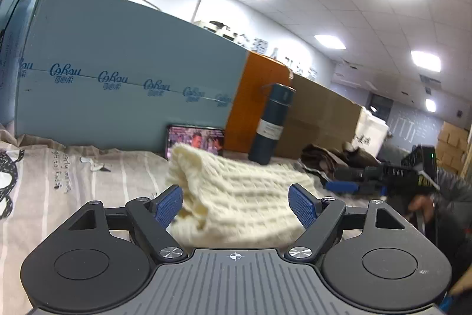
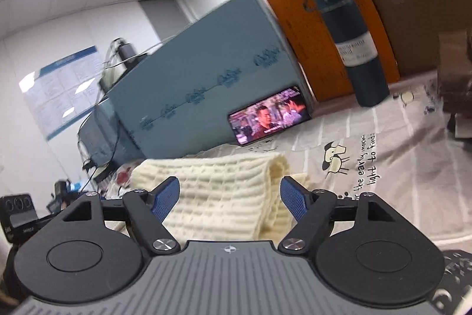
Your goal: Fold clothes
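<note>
A cream knitted garment (image 1: pixel 236 194) lies folded on a striped printed sheet (image 1: pixel 97 176). My left gripper (image 1: pixel 236 204) is open, its blue pads on either side of the garment's near end, holding nothing. The right wrist view shows the same garment (image 2: pixel 224 191) from its other end, with a folded edge at the right. My right gripper (image 2: pixel 230 197) is open over the garment, empty. The right gripper also shows in the left wrist view (image 1: pixel 354 185), low at the garment's far right end.
A dark teal flask (image 1: pixel 273 123) (image 2: pixel 351 46) stands at the back. A phone playing video (image 1: pixel 196 140) (image 2: pixel 270 114) leans on a blue box (image 1: pixel 132 73). Orange (image 1: pixel 256 102) and brown boxes line the back. Brown cloth (image 1: pixel 330 158) lies at the right.
</note>
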{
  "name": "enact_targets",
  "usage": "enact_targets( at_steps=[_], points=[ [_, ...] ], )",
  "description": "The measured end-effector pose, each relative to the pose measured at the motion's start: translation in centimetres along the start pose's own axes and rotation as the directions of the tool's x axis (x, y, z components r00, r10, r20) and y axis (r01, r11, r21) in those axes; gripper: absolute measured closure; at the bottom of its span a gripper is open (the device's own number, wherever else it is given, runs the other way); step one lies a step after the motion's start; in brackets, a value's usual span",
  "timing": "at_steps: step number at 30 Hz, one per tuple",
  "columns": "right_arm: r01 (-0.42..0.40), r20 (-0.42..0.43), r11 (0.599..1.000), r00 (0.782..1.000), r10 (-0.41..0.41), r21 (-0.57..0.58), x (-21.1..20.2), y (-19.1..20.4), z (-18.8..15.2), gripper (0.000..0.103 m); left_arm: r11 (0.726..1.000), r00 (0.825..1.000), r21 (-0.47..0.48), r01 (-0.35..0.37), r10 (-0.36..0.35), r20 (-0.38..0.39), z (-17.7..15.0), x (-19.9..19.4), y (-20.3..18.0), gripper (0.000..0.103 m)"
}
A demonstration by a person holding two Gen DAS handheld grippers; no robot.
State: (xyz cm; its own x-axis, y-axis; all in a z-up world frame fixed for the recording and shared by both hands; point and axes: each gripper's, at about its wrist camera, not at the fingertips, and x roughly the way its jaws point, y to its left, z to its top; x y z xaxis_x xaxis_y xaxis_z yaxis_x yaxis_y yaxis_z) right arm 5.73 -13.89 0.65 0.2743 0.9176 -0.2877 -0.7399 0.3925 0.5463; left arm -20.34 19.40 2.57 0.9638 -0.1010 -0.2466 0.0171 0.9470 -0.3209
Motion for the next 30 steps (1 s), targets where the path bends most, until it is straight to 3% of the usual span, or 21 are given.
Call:
enact_targets(
  at_steps=[7,11,13,16,18,24,30],
  points=[
    [-0.041,-0.045,0.991,0.998,0.047,0.125,3.2,-2.0,1.3,0.031,0.986,0.990,-0.115,0.120,-0.127,-0.058,2.7,5.8,2.6,0.022],
    [-0.066,-0.055,0.992,0.996,0.072,0.111,4.2,-1.8,1.8,0.048,0.983,0.990,-0.140,0.118,-0.127,-0.062,3.1,7.7,3.3,0.027],
    [-0.068,-0.065,0.991,0.995,0.076,0.113,4.6,-1.9,1.7,0.059,0.990,0.994,-0.111,0.089,-0.096,-0.058,2.9,7.9,3.2,0.068],
    [-0.059,-0.061,0.990,0.996,0.067,0.125,4.3,-2.2,1.5,0.079,0.995,0.997,-0.072,0.067,-0.070,-0.041,2.7,7.2,3.0,0.089],
    [-0.083,-0.039,0.988,0.995,0.089,0.127,3.4,-2.1,1.4,0.087,0.991,0.994,-0.078,0.108,-0.109,-0.010,2.5,6.1,3.1,0.091],
    [-0.171,-0.005,0.985,0.985,0.171,0.005,-0.7,1.0,0.3,0.088,0.971,0.970,0.010,0.240,-0.240,0.039,1.4,1.6,1.6,0.090],
    [-0.216,-0.064,0.964,0.976,0.209,-0.153,-4.5,3.4,-3.1,0.088,0.933,0.936,0.083,0.351,-0.351,-0.013,-1.6,-2.9,1.1,0.090]
  ],
)
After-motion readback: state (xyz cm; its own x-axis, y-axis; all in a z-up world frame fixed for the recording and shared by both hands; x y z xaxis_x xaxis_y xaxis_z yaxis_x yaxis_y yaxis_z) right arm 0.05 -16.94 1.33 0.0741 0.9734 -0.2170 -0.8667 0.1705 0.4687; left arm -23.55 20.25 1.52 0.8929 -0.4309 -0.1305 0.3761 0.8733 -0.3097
